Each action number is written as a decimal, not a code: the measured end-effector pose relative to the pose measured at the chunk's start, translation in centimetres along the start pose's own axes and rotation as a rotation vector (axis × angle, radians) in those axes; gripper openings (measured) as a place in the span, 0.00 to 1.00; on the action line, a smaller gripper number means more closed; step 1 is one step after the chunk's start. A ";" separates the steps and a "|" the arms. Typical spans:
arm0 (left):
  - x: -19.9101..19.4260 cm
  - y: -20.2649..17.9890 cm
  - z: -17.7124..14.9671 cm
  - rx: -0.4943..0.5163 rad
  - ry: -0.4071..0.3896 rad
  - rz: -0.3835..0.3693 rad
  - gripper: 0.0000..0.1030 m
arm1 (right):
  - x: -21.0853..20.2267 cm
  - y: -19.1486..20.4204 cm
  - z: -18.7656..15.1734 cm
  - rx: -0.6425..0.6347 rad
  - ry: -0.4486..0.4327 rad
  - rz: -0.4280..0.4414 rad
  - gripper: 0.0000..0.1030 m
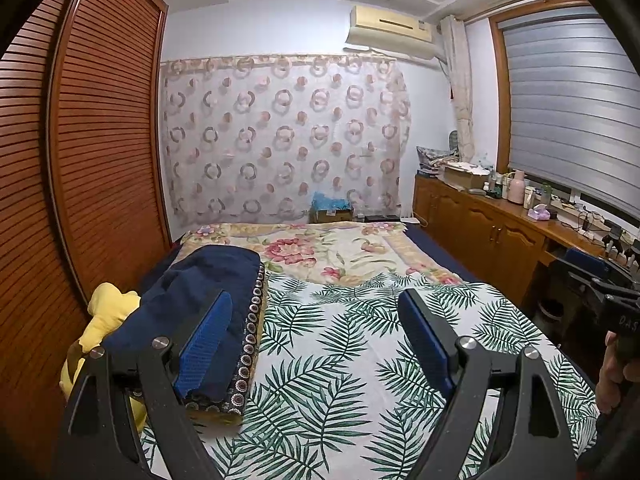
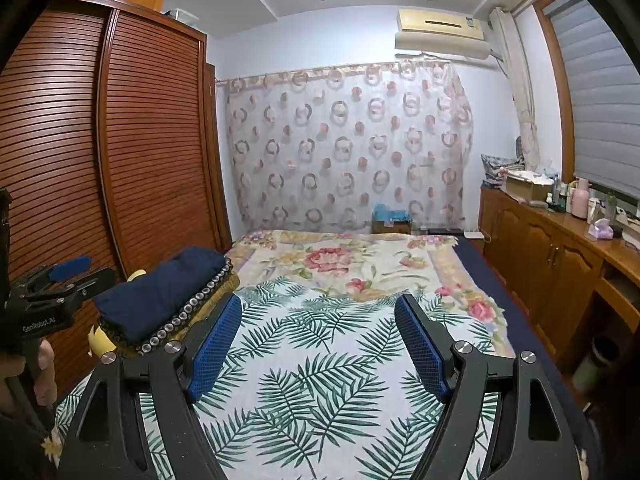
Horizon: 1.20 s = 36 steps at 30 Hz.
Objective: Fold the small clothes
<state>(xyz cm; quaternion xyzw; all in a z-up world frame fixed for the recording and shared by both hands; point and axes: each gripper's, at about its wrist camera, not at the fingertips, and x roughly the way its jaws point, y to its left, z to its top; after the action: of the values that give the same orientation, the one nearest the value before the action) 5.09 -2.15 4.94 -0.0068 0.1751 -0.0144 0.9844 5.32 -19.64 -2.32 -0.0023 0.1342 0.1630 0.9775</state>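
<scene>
A folded navy garment (image 1: 200,292) lies on top of a stack with a dark ring-patterned folded piece (image 1: 252,332) at the left side of the bed; it also shows in the right wrist view (image 2: 160,292). A yellow cloth (image 1: 108,320) lies beside the stack. My left gripper (image 1: 316,312) is open and empty, held above the palm-leaf sheet (image 1: 340,360), its left finger over the stack's right edge. My right gripper (image 2: 320,316) is open and empty above the same sheet (image 2: 312,380). The left gripper also shows at the left edge of the right wrist view (image 2: 60,280).
A slatted wooden wardrobe (image 1: 80,160) runs along the left of the bed. A wooden cabinet (image 1: 500,232) with bottles and boxes stands on the right under the window. A floral blanket (image 1: 320,252) covers the far half of the bed. A patterned curtain (image 1: 280,136) hangs behind.
</scene>
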 end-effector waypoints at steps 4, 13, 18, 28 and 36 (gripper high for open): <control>-0.1 -0.1 0.0 0.000 -0.001 0.002 0.83 | 0.1 -0.2 0.1 0.002 0.000 0.001 0.78; -0.1 0.0 0.0 0.000 -0.001 0.002 0.83 | 0.1 -0.9 0.2 0.001 0.003 -0.002 0.78; -0.1 0.0 0.1 0.000 -0.002 0.003 0.83 | 0.1 -1.1 0.2 -0.001 0.003 -0.001 0.78; -0.1 0.1 0.0 -0.001 -0.003 0.001 0.83 | 0.0 -1.6 0.2 -0.001 0.005 0.001 0.78; 0.0 0.2 -0.1 -0.002 -0.003 0.001 0.83 | 0.1 -1.5 0.2 -0.001 0.007 0.003 0.78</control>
<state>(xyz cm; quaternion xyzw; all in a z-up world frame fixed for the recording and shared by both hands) 5.01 -1.98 4.84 -0.0076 0.1735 -0.0136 0.9847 5.94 -20.97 -2.20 -0.0032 0.1378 0.1645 0.9767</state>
